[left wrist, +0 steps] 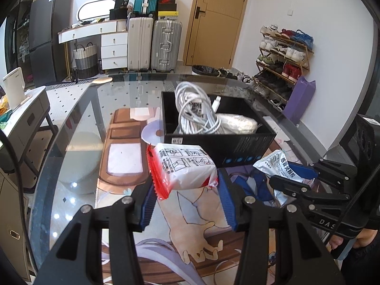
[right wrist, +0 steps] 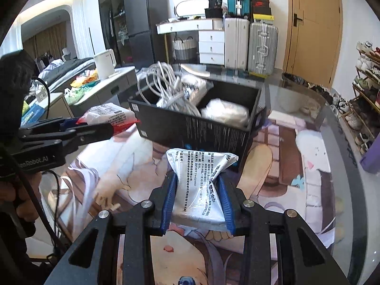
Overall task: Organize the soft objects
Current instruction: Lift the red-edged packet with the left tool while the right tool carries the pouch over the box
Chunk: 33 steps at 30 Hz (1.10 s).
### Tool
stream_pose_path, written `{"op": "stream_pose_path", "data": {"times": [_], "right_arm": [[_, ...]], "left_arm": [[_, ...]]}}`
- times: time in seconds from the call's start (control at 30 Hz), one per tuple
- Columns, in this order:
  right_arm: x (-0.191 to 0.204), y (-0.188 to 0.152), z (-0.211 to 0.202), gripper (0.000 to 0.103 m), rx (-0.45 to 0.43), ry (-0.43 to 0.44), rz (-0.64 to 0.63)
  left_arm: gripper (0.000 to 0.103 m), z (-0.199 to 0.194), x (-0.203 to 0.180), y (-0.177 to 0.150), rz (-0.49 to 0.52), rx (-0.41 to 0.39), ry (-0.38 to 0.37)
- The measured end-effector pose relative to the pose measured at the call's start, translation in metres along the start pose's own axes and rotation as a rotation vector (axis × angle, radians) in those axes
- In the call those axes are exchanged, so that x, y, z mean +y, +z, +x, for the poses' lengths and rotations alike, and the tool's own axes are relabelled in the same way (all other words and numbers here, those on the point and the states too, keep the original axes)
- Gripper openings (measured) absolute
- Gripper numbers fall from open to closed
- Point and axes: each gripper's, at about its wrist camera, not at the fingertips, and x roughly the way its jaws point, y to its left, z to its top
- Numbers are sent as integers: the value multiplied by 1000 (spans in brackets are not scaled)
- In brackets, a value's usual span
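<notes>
My left gripper is shut on a white packet with red edges, held above the table just short of the black box. My right gripper is shut on a silver-white sachet with black print, lifted before the same black box. Inside the box lie a coil of white cable and a white wrapped bundle. The left gripper with its red-edged packet shows at the left of the right wrist view; the right gripper with its sachet shows at the right of the left wrist view.
The box stands on a glass table over a printed mat. A small white dish lies left of the box. A shoe rack, a purple bag, suitcases and a side cabinet with a kettle ring the table.
</notes>
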Motion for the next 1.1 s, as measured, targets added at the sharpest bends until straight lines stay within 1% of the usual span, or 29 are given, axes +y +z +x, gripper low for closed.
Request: {"op": "stream_pose_path", "data": {"times": [0.2,0.47,0.67,0.9,1.1], "right_arm": [[1,15,-21,35,-58,-2,1],[-11,36,-37,35,-116,-9,5],[-18,50,-40,35,-143,-6,13],[-25,64,-32,35,-153,3,23],[-30,77,-24,35,-157,5,19]], "left_arm": [[47,-6,-4,11,6,-28,-9],[47,-7,-7,27,15,-52,-17],[47,-4,-6,36,20,-63,-13],[47,5,-5,49,16,-72,-14],[47,4,-7,58,20,-93,-17]]}}
